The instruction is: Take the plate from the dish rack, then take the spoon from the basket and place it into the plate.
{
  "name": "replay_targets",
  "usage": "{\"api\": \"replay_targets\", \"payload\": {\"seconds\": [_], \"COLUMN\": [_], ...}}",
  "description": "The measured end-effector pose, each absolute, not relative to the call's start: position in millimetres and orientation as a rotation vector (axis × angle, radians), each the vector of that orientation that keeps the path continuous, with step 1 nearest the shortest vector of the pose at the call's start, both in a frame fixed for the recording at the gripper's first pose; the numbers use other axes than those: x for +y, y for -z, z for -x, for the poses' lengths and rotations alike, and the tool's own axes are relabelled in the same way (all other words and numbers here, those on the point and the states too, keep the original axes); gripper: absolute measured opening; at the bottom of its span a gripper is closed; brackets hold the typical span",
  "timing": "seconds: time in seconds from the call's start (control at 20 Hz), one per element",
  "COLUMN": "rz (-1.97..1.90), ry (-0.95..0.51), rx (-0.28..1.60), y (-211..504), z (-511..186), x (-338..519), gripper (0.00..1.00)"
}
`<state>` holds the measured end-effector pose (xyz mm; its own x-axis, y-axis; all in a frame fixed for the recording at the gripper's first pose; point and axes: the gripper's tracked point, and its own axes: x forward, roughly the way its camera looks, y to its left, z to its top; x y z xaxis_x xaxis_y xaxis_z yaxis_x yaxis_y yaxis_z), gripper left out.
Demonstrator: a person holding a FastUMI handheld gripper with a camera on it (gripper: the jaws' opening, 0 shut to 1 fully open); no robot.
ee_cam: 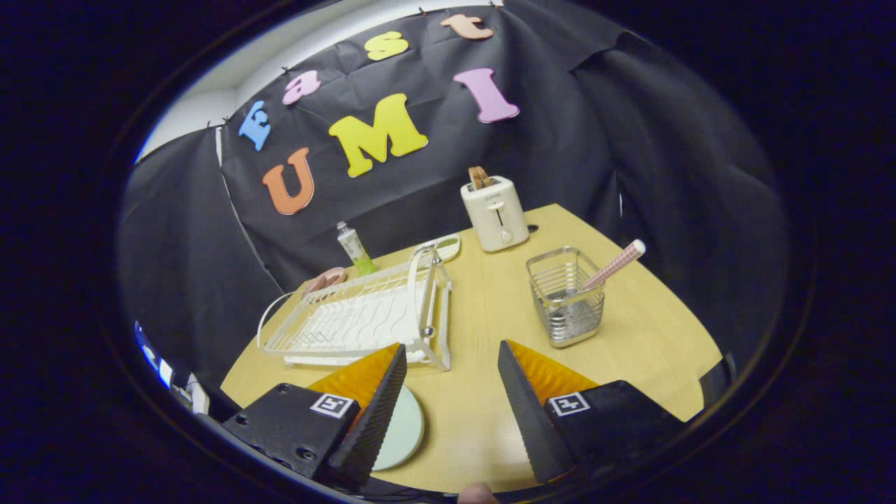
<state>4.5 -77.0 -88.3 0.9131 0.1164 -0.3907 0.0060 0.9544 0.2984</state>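
Fingers of the gripper point(452, 353) stand spread apart at the bottom of the frame, released, with nothing between them but bare wooden table point(483, 420). Under the left finger, low in the frame, lies the pale plate point(402, 434), flat on the table and partly hidden by that finger. Just ahead of the left finger, left of centre, sits the white dish rack point(364, 322), its near corner almost at the fingertip. Ahead of the right finger, right of centre, stands the wire basket point(565, 297), well apart from the rack; the spoon point(616, 264) leans in it, its checked handle pointing up toward the right. Beyond the basket, in the upper middle of the frame, is a cream toaster point(494, 212) with toast in its slot. Behind the rack stand a green tube point(353, 248), a small pale dish point(441, 246) and something pink point(323, 280), all close to the black booth wall.
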Motion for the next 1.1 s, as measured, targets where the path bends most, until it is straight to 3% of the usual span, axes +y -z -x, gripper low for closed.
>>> {"api": "replay_targets", "payload": {"seconds": [0.55, 0.9, 1.0, 1.1], "rz": [-0.135, -0.192, -0.184, -0.182], "ry": [0.131, 0.053, 0.037, 0.031], "rx": [0.217, 0.224, 0.220, 0.217], "y": [96.4, 111.7, 112.8, 111.9], "z": [-18.4, -71.3, -83.9, -93.0], "x": [-204.4, -223.7, -224.7, -222.8], "gripper": [0.89, 0.87, 0.80, 0.64]}}
